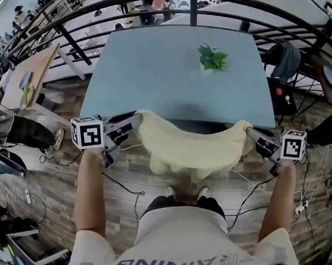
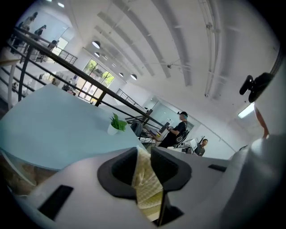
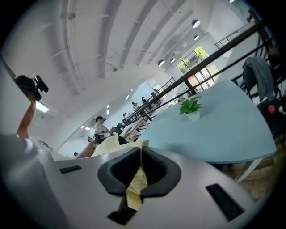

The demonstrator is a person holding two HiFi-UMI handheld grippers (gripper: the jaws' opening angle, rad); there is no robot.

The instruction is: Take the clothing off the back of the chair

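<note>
A pale blue table (image 1: pixel 159 72) bears one small potted plant (image 1: pixel 212 60).

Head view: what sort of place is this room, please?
Probably a large open-plan office or workshop, perhaps on a raised level. A black railing runs behind the light-blue table, people are at desks beyond it, and round lamps dot a high white ceiling.

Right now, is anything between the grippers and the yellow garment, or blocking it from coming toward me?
Nothing visible does. The left gripper and right gripper are already closed on the garment at its two ends, and the table sits beyond it, away from you.
</note>
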